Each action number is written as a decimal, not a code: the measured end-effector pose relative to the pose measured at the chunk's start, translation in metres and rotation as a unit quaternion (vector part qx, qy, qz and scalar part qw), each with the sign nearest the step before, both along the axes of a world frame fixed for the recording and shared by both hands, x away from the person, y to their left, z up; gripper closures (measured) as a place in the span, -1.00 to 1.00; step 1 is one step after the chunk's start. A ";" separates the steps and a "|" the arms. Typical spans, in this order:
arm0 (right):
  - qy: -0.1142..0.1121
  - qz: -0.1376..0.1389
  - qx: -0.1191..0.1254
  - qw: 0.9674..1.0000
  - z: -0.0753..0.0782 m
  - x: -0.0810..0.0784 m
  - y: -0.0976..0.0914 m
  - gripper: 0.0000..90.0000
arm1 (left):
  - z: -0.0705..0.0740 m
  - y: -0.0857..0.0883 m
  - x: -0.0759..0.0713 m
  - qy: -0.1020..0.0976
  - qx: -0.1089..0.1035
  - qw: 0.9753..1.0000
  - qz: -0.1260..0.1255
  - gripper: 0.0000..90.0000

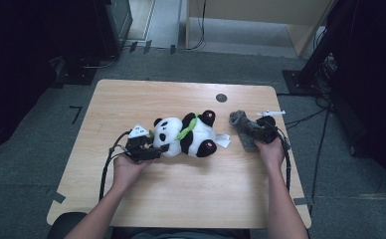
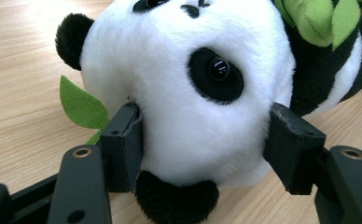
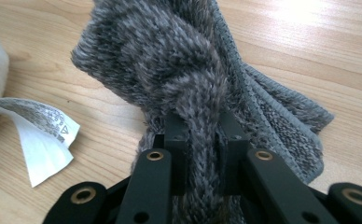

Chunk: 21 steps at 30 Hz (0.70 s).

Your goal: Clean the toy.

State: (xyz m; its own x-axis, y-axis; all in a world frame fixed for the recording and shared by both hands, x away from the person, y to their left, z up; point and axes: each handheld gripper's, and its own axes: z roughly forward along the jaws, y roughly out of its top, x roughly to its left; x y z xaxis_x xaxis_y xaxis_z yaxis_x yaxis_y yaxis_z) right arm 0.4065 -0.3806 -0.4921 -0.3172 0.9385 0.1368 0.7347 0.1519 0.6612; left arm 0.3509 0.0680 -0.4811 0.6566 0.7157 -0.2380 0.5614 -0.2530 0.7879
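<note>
Between the left gripper's (image 2: 202, 140) fingers lies the soft, light panda's (image 2: 188, 93) head, gripped at the cheeks; the right gripper's (image 3: 202, 140) fingers are clenched on a limp grey cloth's (image 3: 170, 60) bunched fold.

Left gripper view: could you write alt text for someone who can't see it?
A plush panda's white head sits between two black gripper jaws, which touch its sides. It lies on a wooden table, with a green felt leaf beside its head.

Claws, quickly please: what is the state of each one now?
Left claw: closed on the toy panda's head.
Right claw: closed on the grey cloth.
</note>
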 end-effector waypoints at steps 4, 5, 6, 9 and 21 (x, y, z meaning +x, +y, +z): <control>0.004 -0.005 0.014 1.000 -0.004 0.001 -0.004 0.57 | 0.000 0.000 0.000 0.001 -0.001 1.000 0.000 -0.24; 0.007 -0.008 0.019 1.000 -0.004 0.001 -0.005 0.48 | 0.000 0.000 0.000 0.001 -0.002 1.000 0.000 -0.25; 0.007 -0.015 0.022 1.000 -0.003 0.001 -0.007 0.42 | 0.000 0.000 0.000 0.001 -0.003 1.000 0.000 -0.25; 0.003 -0.020 0.027 0.999 -0.001 0.001 -0.008 0.27 | -0.001 0.001 0.000 0.001 -0.004 1.000 0.000 -0.28; -0.029 -0.005 0.040 0.999 0.017 -0.010 -0.001 -0.16 | -0.001 0.002 0.001 -0.002 -0.006 1.000 -0.005 -0.44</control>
State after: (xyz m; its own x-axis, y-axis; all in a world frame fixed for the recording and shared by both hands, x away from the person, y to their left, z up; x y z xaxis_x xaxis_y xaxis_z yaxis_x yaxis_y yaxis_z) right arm 0.3966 -0.3819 -0.4751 -0.3167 0.9285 0.1937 0.6959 0.0887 0.7127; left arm 0.3522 0.0703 -0.4817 0.6644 0.7064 -0.2439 0.5564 -0.2497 0.7925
